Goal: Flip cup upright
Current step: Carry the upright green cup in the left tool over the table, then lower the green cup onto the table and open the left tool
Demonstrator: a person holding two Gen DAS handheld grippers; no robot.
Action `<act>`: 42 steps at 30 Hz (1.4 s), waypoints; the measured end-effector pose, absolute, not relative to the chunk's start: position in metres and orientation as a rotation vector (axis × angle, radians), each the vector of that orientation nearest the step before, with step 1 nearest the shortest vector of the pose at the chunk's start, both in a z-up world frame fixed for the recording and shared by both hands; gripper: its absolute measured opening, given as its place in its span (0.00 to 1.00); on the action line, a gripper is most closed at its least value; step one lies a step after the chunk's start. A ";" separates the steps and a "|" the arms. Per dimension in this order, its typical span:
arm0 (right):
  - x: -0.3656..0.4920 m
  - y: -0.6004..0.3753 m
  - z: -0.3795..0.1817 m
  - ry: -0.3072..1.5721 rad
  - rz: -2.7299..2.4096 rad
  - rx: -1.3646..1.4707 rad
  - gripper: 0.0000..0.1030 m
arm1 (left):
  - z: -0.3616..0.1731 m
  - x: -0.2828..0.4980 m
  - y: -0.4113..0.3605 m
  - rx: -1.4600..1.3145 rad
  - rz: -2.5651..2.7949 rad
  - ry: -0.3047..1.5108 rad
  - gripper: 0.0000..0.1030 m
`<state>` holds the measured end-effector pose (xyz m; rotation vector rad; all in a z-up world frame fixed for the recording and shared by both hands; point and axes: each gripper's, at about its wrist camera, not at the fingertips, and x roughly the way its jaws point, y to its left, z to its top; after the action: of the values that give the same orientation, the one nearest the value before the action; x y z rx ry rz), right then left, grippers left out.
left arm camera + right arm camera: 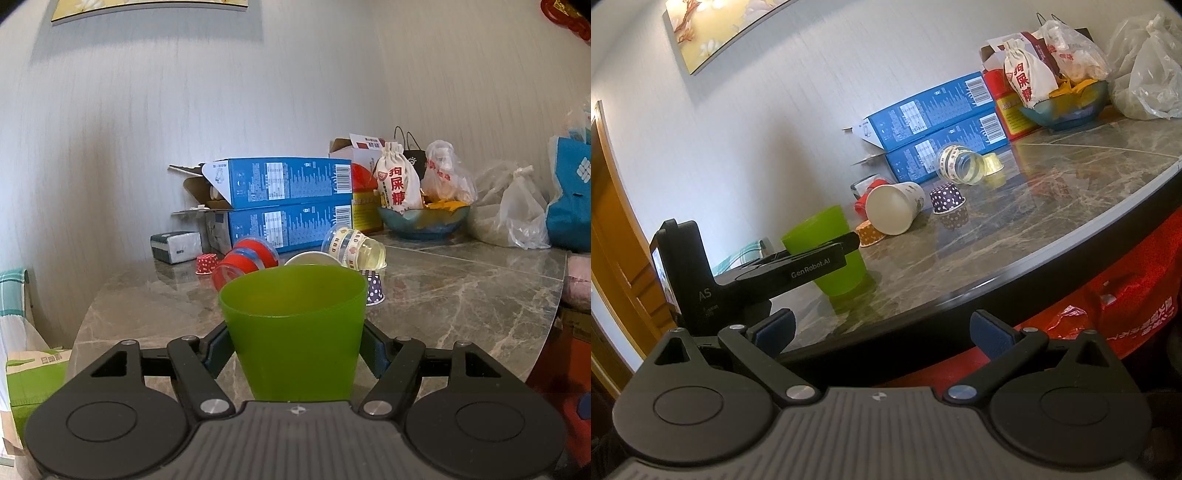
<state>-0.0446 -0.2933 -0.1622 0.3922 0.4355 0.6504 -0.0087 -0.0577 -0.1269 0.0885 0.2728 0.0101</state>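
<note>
Green translucent plastic fills the space between the fingers of the left gripper, whose blue pads sit against either side of the green cup; the jaws look clamped on its lower wall, and the cup stands mouth-up on the marble table near its front edge. I judge it light and fairly stiff but smooth, so a mid-wall grip with modest squeeze suits it; too hard would flex the thin wall. The right gripper hangs off the table edge with its jaws wide apart and nothing between them. Further out lie one white paper cup on its side, one clear banded cup on its side, one red-wrapped clear cup also tipped over, and small paper baking cups: four across both views, in purple, orange, yellow and red. Two blue boxes are stacked behind.
</note>
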 end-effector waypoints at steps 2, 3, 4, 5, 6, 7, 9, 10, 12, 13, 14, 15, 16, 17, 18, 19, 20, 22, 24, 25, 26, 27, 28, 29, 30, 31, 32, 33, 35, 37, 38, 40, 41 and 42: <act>-0.044 -0.293 -0.162 0.436 0.653 0.390 0.99 | -0.127 -0.007 -0.057 0.079 -0.002 0.281 0.90; -0.044 -0.293 -0.162 0.437 0.654 0.389 0.99 | -0.126 -0.008 -0.057 0.076 -0.002 0.279 0.91; -0.044 -0.292 -0.162 0.438 0.655 0.388 0.99 | -0.126 -0.009 -0.057 0.079 -0.002 0.273 0.92; -0.044 -0.292 -0.162 0.438 0.656 0.386 0.99 | -0.126 -0.008 -0.058 0.083 -0.002 0.274 0.93; -0.044 -0.292 -0.163 0.438 0.658 0.386 0.99 | -0.126 -0.008 -0.058 0.087 -0.003 0.279 0.94; -0.044 -0.292 -0.163 0.438 0.659 0.386 0.99 | -0.126 -0.007 -0.059 0.094 -0.010 0.288 0.96; -0.044 -0.292 -0.162 0.438 0.660 0.385 0.99 | -0.126 -0.007 -0.061 0.108 -0.019 0.290 0.97; -0.044 -0.292 -0.162 0.438 0.660 0.385 0.99 | -0.126 -0.007 -0.062 0.119 -0.015 0.296 0.97; -0.044 -0.292 -0.162 0.438 0.660 0.386 0.99 | -0.127 -0.006 -0.062 0.124 -0.019 0.308 0.97; -0.045 -0.292 -0.162 0.437 0.661 0.385 0.99 | -0.127 -0.006 -0.062 0.124 -0.022 0.315 0.97; -0.045 -0.292 -0.162 0.437 0.662 0.384 0.99 | -0.126 -0.007 -0.061 0.122 -0.024 0.319 0.97; -0.045 -0.292 -0.163 0.437 0.663 0.383 0.99 | -0.126 -0.006 -0.060 0.113 -0.031 0.328 0.97; -0.046 -0.292 -0.162 0.437 0.663 0.383 0.99 | -0.127 -0.006 -0.059 0.105 -0.038 0.340 0.97; -0.045 -0.292 -0.162 0.438 0.663 0.383 0.99 | -0.127 -0.005 -0.058 0.102 -0.040 0.349 0.97; -0.045 -0.292 -0.162 0.437 0.663 0.383 0.99 | -0.129 -0.004 -0.057 0.101 -0.044 0.364 0.97; -0.045 -0.292 -0.162 0.437 0.664 0.384 0.99 | -0.130 -0.003 -0.057 0.100 -0.047 0.372 0.97; -0.046 -0.292 -0.162 0.439 0.664 0.383 0.99 | -0.131 -0.003 -0.056 0.098 -0.046 0.378 0.97; -0.046 -0.291 -0.162 0.440 0.666 0.382 0.99 | -0.132 -0.006 -0.055 0.097 -0.035 0.384 0.97; -0.048 -0.291 -0.162 0.439 0.667 0.381 0.99 | -0.133 -0.015 -0.051 0.088 -0.030 0.378 0.97; -0.048 -0.291 -0.161 0.438 0.666 0.380 0.99 | -0.134 -0.020 -0.050 0.087 -0.027 0.375 0.97; -0.049 -0.292 -0.161 0.437 0.665 0.379 0.99 | -0.135 -0.027 -0.047 0.083 -0.024 0.365 0.97; -0.049 -0.293 -0.160 0.435 0.662 0.380 0.99 | -0.135 -0.035 -0.044 0.077 -0.024 0.356 0.97; -0.050 -0.293 -0.159 0.431 0.659 0.379 0.99 | -0.135 -0.046 -0.040 0.068 -0.030 0.352 0.97; -0.051 -0.294 -0.157 0.427 0.656 0.376 0.99 | -0.134 -0.055 -0.036 0.057 -0.039 0.350 0.97; -0.052 -0.294 -0.154 0.423 0.657 0.370 0.99 | -0.131 -0.066 -0.033 0.044 -0.049 0.342 0.97; -0.054 -0.293 -0.149 0.416 0.662 0.359 0.99 | -0.125 -0.078 -0.028 0.029 -0.053 0.332 0.98; -0.055 -0.291 -0.144 0.407 0.665 0.346 0.99 | -0.119 -0.086 -0.025 0.023 -0.049 0.329 1.00; -0.058 -0.289 -0.137 0.392 0.664 0.324 0.99 | -0.111 -0.094 -0.021 0.017 -0.040 0.324 1.00; -0.062 -0.283 -0.119 0.357 0.645 0.267 0.99 | -0.092 -0.105 -0.011 0.005 -0.021 0.323 1.00; -0.066 -0.277 -0.103 0.312 0.618 0.213 0.99 | -0.076 -0.111 -0.002 -0.016 -0.013 0.343 1.00; -0.068 -0.275 -0.096 0.301 0.605 0.191 0.99 | -0.069 -0.112 0.003 -0.026 -0.007 0.362 1.00; -0.069 -0.268 -0.083 0.303 0.577 0.150 0.99 | -0.057 -0.116 0.009 -0.034 0.021 0.370 1.00; -0.070 -0.266 -0.077 0.307 0.562 0.139 0.99 | -0.052 -0.120 0.010 -0.023 0.036 0.363 1.00; -0.072 -0.264 -0.073 0.307 0.546 0.130 0.99 | -0.047 -0.124 0.010 -0.007 0.049 0.353 1.00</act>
<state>-0.0717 -0.2635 -0.0728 0.1302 0.3073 0.5457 -0.1241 0.0100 -0.0470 -0.0066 0.3533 0.0486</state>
